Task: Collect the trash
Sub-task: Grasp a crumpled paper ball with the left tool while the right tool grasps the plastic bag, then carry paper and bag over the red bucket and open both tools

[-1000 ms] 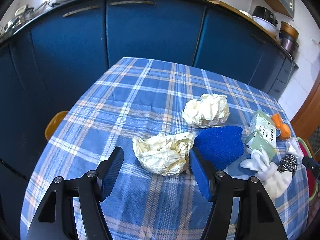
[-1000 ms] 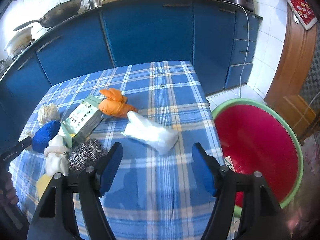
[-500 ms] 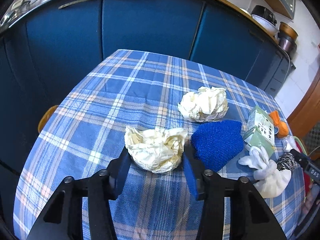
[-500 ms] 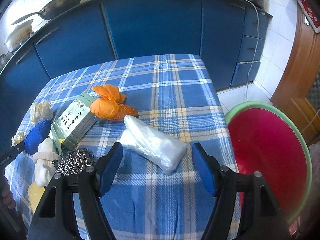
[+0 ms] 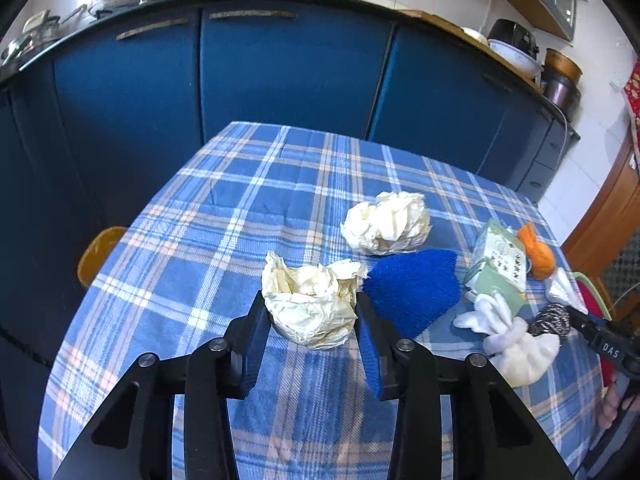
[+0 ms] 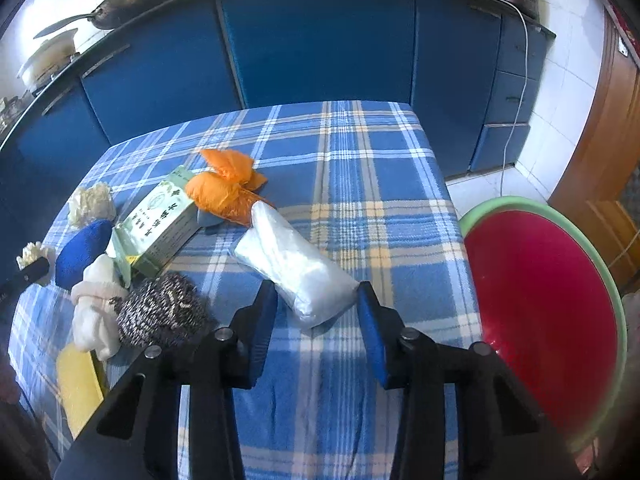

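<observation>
Green carton [image 6: 160, 220] print illegible; left tongs [image 5: 310, 312] closing on crumpled paper [image 5: 312, 304], right tongs [image 6: 316, 300] closing around plastic bag [image 6: 296, 272].

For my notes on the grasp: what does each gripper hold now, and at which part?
The left gripper is closing on the sides of the crumpled paper. The right gripper is closing around the near end of the clear plastic bag; contact is unclear.

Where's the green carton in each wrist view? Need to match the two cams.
Left wrist: green carton at far right, between the blue scrubber and the orange bag.
Right wrist: green carton left of centre, with the orange bag at its far end.
Shared landmark: steel wool ball.
</observation>
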Tool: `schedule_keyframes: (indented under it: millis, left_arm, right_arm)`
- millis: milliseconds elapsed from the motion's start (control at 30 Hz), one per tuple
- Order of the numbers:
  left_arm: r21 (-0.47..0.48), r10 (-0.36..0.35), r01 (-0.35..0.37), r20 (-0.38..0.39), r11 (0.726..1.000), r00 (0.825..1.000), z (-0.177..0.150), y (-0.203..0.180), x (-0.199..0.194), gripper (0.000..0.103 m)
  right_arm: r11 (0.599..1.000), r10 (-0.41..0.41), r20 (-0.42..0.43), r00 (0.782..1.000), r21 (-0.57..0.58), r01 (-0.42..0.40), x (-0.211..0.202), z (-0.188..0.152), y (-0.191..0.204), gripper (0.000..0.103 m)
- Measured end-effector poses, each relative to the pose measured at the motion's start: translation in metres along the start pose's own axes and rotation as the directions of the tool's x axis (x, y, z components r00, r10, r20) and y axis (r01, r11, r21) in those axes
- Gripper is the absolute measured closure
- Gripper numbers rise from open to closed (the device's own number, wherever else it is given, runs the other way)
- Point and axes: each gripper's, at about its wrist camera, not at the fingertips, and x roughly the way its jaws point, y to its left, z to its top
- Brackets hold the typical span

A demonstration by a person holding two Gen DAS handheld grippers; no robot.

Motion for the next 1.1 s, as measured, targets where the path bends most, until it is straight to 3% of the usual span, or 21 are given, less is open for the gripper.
schedule_keyframes:
  millis: [333,700,1100]
  left_arm:
    - [0.030,-0.043,0.041,0.061,0.999,0.997,0.004,-0.014,-0.034,0.061]
    - [0.109,-0.124,0.114,0.090,0.987,0.988,0.006,-0.057,-0.060,0.061]
    - [0.227,-0.250,0.229,0.072,0.947,0.966,0.002,-0.129,-0.070,0.061]
  right_arm:
    - [0.999,0.021,0.060,0.998,0.035,-0.023,-0.037,-0.017,-0.003,0.060]
    - [0.994,0.009,0.125,0.992,0.107,-0.022,-0.076,-0.031,-0.029,0.060]
    - [0.978,-0.052,0.165,0.985,0.210,0.017,-0.107,-0.047,-0.076,0.060]
